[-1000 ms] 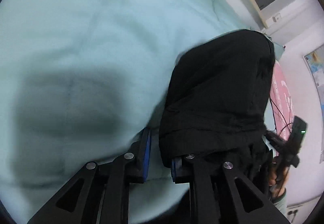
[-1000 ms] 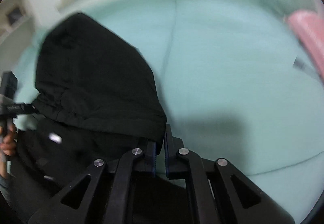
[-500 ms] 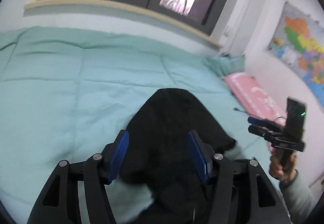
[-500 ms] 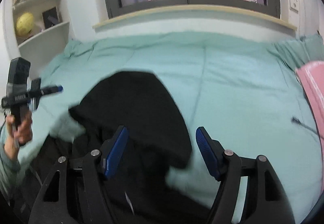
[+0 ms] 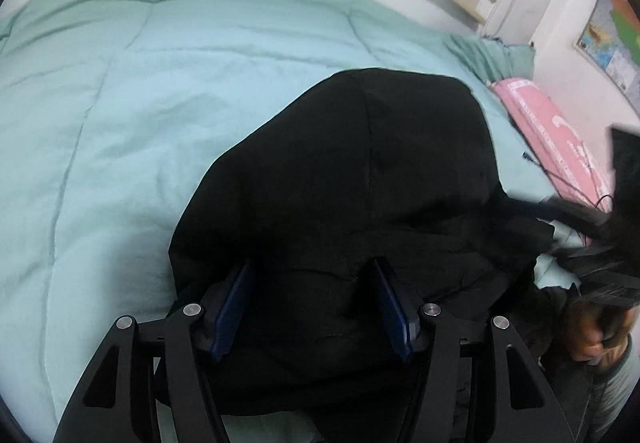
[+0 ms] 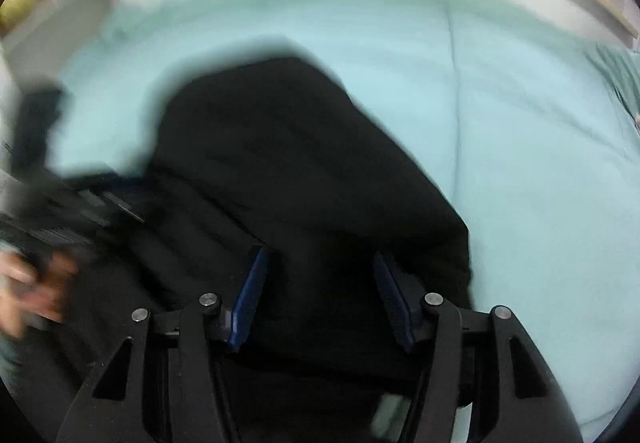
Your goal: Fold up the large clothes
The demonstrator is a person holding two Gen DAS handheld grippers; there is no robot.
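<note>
Left wrist view shows the left gripper (image 5: 314,303) parted over the black garment (image 5: 360,183) on the bed (image 5: 120,103). The right gripper (image 6: 320,295) gapes likewise, probably poised to pinch fabric for folding.

No legible text. White markings on the pink item (image 5: 552,123) at the bed's (image 5: 120,103) edge and print on the wall map (image 5: 612,39) are too small and blurred to read.

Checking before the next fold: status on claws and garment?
Left claw open, right claw open, both over the cloth. Black garment bunched on the green quilt, unheld. Pink pillow off to the side, nothing blocking.
</note>
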